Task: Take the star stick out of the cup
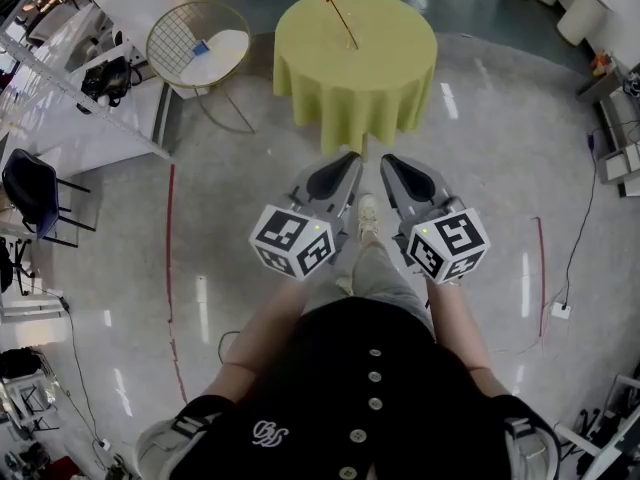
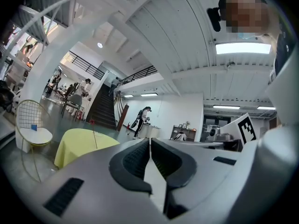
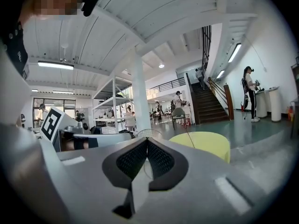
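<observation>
1. Both tools are held close to the body, side by side and toed in toward each other. The left gripper (image 1: pixel 343 166) has its jaws together with nothing between them, as its own view shows (image 2: pixel 150 141). The right gripper (image 1: pixel 395 168) is likewise closed and empty (image 3: pixel 147 141).

2. Bare floor lies between the grippers and the table (image 1: pixel 350 88), which stands well apart at 12 o'clock.

3. The stick (image 1: pixel 341 21) stands on the table top, far out of reach. Its long axis is tilted: the foot sits nearer the person and the star end leans away toward 11 o'clock.

4. The foot lines up roughly between the two grippers, so neither looks clearly nearer. In the left gripper view the stick (image 2: pixel 94 135) sits at about 10 o'clock of the jaws. In the right gripper view it (image 3: pixel 189 138) sits at about 2 o'clock. I judge that either tool must be carried forward and its jaws parted before any grasp.

5. The cup cannot be made out in any view, because the stick's foot is too small and distant. Whether the stick is in a cup at all is not clear.

6. A wire chair (image 1: pixel 170 28) stands at 10 o'clock, beside the table and clear of the path.
</observation>
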Demonstrator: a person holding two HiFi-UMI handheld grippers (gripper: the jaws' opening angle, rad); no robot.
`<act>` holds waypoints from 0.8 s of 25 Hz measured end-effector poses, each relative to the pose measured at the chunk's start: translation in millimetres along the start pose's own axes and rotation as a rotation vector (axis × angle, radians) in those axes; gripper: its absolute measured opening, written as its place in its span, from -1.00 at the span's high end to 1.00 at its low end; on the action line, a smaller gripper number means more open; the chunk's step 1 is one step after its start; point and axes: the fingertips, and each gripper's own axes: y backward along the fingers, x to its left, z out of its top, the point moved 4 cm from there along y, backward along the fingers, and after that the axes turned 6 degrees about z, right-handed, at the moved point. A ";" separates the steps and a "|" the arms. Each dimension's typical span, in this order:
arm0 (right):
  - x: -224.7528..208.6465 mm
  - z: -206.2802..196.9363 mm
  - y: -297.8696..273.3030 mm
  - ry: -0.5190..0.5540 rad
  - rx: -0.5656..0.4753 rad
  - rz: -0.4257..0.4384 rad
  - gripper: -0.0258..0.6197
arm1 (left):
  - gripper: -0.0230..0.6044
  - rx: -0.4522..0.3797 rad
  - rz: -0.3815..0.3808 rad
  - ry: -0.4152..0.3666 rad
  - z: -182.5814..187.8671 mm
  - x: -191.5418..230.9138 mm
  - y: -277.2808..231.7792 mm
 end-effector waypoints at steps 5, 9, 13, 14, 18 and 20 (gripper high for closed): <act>-28.6 3.7 -25.0 0.016 0.007 0.010 0.91 | 0.86 -0.001 0.021 0.000 4.0 21.3 -28.3; -55.6 9.6 -51.7 0.035 0.015 0.029 0.91 | 0.86 -0.002 0.032 -0.004 9.4 41.7 -60.0; -90.3 21.5 -76.4 0.052 0.005 0.051 0.91 | 0.86 -0.021 0.045 -0.008 18.9 59.5 -97.7; -100.4 24.7 -83.1 0.055 0.003 0.056 0.91 | 0.86 -0.024 0.047 -0.009 21.3 64.0 -108.5; -139.2 40.1 -111.9 0.056 -0.003 0.084 0.91 | 0.86 -0.033 0.056 -0.009 33.7 82.4 -151.9; -157.1 48.1 -127.1 0.061 -0.004 0.100 0.91 | 0.86 -0.038 0.067 -0.009 40.0 92.5 -171.3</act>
